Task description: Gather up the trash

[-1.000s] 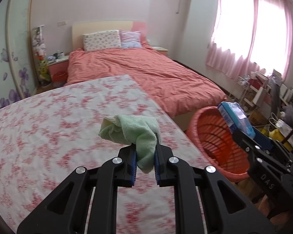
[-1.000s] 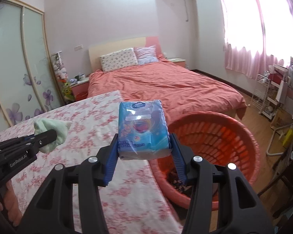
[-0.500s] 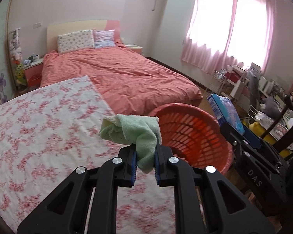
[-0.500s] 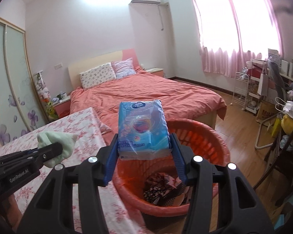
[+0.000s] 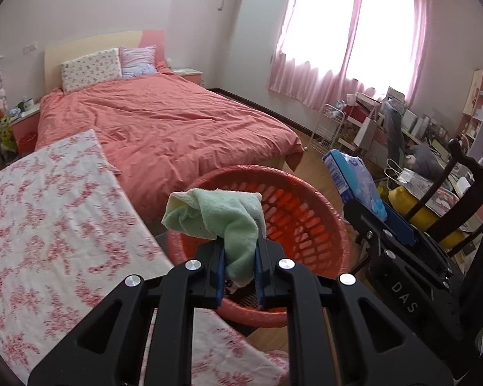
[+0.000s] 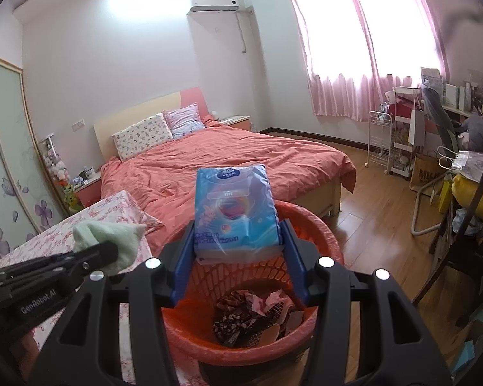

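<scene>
both loads hang over the basket [image 6: 325, 231], left gripper [image 5: 240, 270] pinching a cloth [image 5: 222, 215], right gripper [image 6: 236, 251] clamping a tissue pack [image 6: 235, 206]; next, release.

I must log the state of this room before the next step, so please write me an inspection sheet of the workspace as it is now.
Surface: flowered tablecloth, bare where visible.
Job's things: green cloth and blue tissue pack, both held above the orange basket; the basket already holds dark and pink scraps.
Clutter: bags and boxes on the floor by the desk.
Grippers: left gripper shut on the green cloth; right gripper shut on the blue tissue pack.
Cables: nothing seen near the basket.
Surroundings: bed with coral cover, pink curtains, wooden floor.
</scene>
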A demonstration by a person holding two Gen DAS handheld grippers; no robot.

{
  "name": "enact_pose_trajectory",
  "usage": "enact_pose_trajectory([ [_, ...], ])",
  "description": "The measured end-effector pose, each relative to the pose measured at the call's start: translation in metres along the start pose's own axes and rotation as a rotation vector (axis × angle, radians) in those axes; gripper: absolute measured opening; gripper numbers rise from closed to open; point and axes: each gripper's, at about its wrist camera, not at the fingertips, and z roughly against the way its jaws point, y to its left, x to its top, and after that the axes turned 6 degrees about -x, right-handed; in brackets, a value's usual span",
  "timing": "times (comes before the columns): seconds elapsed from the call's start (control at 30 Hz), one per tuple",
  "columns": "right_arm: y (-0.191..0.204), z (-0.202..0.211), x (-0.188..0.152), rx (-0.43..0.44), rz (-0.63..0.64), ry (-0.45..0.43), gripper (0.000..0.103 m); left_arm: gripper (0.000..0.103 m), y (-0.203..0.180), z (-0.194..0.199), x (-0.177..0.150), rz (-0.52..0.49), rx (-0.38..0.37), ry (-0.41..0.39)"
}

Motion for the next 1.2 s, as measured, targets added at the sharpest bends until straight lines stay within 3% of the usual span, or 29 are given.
enact_pose_trajectory([
  [0.23,-0.016,-0.014,0.007,0.004,-0.035,0.014,0.052,0.015,-0.010,-0.021,0.002,-0.008,-0.021,0.037],
  [0.27,-0.018,-0.019,0.008,0.016,-0.040,0.026,0.054,0.017,-0.010,-0.024,0.002,0.000,-0.016,0.044],
  [0.33,-0.022,-0.025,0.010,0.021,-0.058,0.034,0.055,0.041,-0.007,-0.030,0.001,0.016,-0.009,0.056],
  [0.37,-0.024,-0.026,0.010,0.023,-0.064,0.040,0.058,0.045,-0.004,-0.034,0.000,0.031,0.001,0.063],
  [0.57,-0.033,-0.015,0.008,-0.003,-0.061,0.029,0.072,0.046,0.011,-0.027,-0.010,0.061,0.067,0.083],
  [0.77,-0.025,0.025,0.004,-0.014,-0.012,-0.047,0.099,0.054,0.023,0.021,-0.020,0.046,0.160,0.007],
  [1.0,-0.001,0.085,-0.004,-0.068,0.094,-0.154,0.099,0.093,0.033,0.099,-0.045,0.057,0.302,-0.129],
  [1.2,0.025,0.136,-0.025,-0.150,0.181,-0.267,0.099,0.100,0.031,0.155,-0.074,0.059,0.433,-0.222],
])
